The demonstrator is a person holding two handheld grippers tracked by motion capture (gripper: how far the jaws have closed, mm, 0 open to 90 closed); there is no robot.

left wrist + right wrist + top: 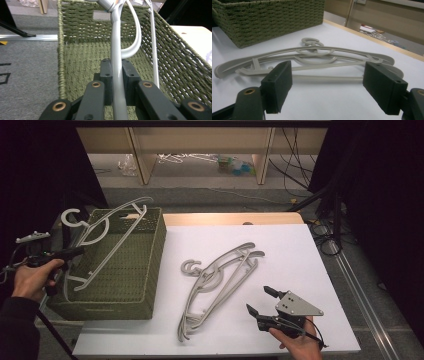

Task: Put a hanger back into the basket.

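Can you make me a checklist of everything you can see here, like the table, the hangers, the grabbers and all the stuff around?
Surface: white table, wooden strip along the far edge.
Job's things: grey hanger held over the green woven basket; pile of grey hangers lying on the table.
Clutter: nothing seen on the table.
Grippers: left gripper shut on the held hanger's bar; right gripper open, facing the pile, touching nothing.
Cables: black cables on the floor at the far right.
Surroundings: wooden shelf unit beyond, bits of litter under it; grey floor.
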